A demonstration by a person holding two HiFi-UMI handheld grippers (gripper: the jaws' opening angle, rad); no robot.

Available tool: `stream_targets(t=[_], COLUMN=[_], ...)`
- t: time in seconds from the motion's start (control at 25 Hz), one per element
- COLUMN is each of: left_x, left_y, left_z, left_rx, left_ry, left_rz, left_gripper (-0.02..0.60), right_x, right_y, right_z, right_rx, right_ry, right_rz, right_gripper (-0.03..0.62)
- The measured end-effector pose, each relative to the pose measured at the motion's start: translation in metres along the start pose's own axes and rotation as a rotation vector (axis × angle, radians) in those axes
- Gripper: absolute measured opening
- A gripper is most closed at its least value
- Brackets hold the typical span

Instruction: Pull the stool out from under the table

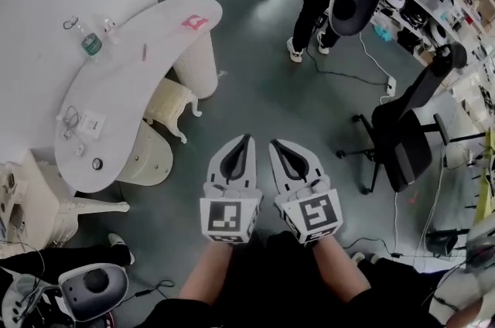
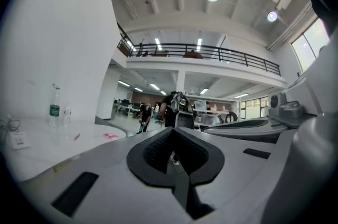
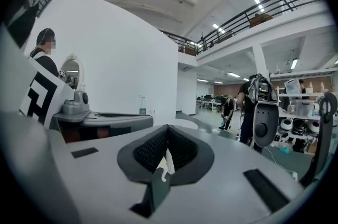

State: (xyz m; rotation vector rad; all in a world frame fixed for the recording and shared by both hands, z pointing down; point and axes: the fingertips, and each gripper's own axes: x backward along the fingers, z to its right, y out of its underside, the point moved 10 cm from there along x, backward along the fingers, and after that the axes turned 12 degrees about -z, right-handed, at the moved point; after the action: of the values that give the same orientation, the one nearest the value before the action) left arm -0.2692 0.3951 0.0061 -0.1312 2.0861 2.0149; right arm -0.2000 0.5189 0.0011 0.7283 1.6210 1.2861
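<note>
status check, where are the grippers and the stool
Left gripper and right gripper shut, empty, side by side above the floor. Stool tucked under the curved table, untouched. Office chair off right, out of the path.

Left gripper (image 2: pixel 173 133) jaws together, empty; bottle (image 2: pixel 54 106) upright on white table (image 2: pixel 47 146) at left.

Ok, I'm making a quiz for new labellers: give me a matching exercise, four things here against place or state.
1 stool
2 bottle
3 office chair
4 left hand-held gripper

a shut, empty
b on the table
c partly under the table
d on the floor, right

Pairs: 1-c, 2-b, 3-d, 4-a
</note>
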Motion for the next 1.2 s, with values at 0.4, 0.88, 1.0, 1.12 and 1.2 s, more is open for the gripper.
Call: stream_targets(t=[0.4, 0.88, 1.0, 1.12, 1.2], left_x=[-0.025, -0.127, -0.159, -0.179, -0.187], left_y=[-0.001, -0.032, -0.029, -0.021, -0.018], left_z=[-0.044, -0.054, -0.047, -0.041, -0.042], left_rx=[0.054, 0.096, 0.089, 0.082, 0.092], left_ry=[-0.146, -0.380, -0.407, -0.434, -0.452], left_rz=[0.014, 0.066, 0.009, -0.044, -0.057], left_gripper=[0.005, 0.005, 0.005, 0.005, 0.005], right_x=[-0.067, -0.160, -0.178, -0.193, -0.201], right_y=[-0.017, -0.039, -0.033, -0.024, -0.018], right_z=[0.008, 0.111, 0.141, 0.162, 0.172], right_rx=[0.075, 0.144, 0.137, 0.119, 0.109], right_ry=[-0.141, -0.346, -0.387, -0.423, -0.443], right_rz=[0.001, 0.017, 0.010, -0.008, -0.021], right_gripper=[0.005, 0.005, 0.005, 0.005, 0.005])
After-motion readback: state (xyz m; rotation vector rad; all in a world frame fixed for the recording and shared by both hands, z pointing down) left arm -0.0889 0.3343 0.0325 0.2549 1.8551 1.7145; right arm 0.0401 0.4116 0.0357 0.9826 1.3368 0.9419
